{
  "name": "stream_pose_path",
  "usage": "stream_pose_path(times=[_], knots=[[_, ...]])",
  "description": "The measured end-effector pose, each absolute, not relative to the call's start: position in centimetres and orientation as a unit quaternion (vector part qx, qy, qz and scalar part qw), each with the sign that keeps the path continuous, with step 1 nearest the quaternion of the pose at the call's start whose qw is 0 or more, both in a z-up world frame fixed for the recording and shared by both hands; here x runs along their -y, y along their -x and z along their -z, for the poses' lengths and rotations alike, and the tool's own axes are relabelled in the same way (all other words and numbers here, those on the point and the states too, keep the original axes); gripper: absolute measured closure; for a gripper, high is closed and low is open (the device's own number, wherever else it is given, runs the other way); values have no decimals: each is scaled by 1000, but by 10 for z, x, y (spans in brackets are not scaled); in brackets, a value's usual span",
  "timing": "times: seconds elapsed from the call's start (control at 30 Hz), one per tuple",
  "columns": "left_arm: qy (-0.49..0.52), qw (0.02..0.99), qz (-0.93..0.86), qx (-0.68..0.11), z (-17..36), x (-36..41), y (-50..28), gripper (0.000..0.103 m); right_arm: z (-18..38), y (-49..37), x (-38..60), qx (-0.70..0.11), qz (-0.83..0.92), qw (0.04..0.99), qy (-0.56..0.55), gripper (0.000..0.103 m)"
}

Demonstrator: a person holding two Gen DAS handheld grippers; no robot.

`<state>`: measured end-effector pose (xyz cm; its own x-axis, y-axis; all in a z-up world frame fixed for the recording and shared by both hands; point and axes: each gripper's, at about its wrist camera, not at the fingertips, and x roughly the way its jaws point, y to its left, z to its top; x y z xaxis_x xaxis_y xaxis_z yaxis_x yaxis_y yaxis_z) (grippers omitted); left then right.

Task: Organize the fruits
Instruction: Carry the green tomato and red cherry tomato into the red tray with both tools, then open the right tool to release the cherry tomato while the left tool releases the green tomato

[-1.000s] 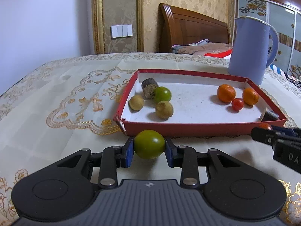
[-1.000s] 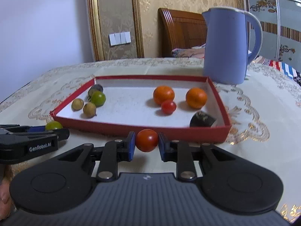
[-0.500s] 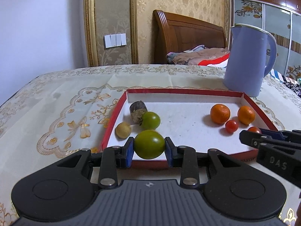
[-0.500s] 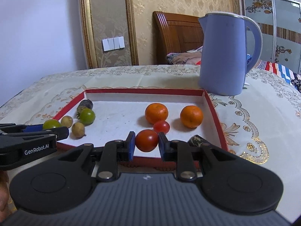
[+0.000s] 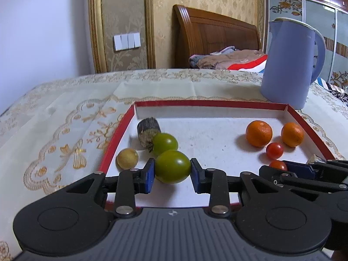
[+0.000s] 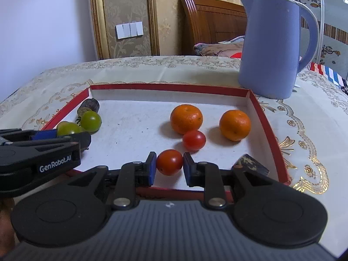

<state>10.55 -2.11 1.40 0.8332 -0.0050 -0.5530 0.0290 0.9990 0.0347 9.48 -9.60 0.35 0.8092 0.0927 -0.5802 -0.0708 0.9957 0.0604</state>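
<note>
My left gripper (image 5: 173,174) is shut on a green tomato (image 5: 171,166), held just above the floor of the red-rimmed white tray (image 5: 195,103), at its left side. Right behind it lie another green tomato (image 5: 164,144), a dark stubby piece (image 5: 148,128) and a yellowish round fruit (image 5: 127,158). My right gripper (image 6: 169,167) is shut on a red cherry tomato (image 6: 169,162) over the tray's front right part. Just beyond it lie a second red tomato (image 6: 194,140) and two oranges (image 6: 186,119) (image 6: 235,125).
A tall blue kettle (image 6: 271,45) stands on the embroidered tablecloth behind the tray's far right corner. A dark chunk (image 6: 250,163) lies in the tray's near right corner beside my right gripper. Behind the table are a wooden headboard and bedding.
Both grippers have moved forward with their fruit, from in front of the tray's near rim to over its floor. Their grips are unchanged.
</note>
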Motion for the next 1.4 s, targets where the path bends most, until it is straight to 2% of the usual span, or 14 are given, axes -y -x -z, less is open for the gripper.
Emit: stream_pose_path(times=[0.5, 0.73, 1.13, 1.4], knots=[[-19, 963, 3, -269, -13, 19, -117, 70, 2, -118, 101, -310, -14, 950, -22, 78], [-8, 967, 0, -253, -12, 12, -97, 70, 3, -120, 102, -308, -8, 951, -24, 78], [-37, 967, -17, -252, -9, 22, -122, 70, 4, -126, 103, -302, 4, 953, -26, 78], [-21, 968, -21, -249, -8, 13, -121, 70, 4, -130, 107, -299, 17, 953, -32, 78]])
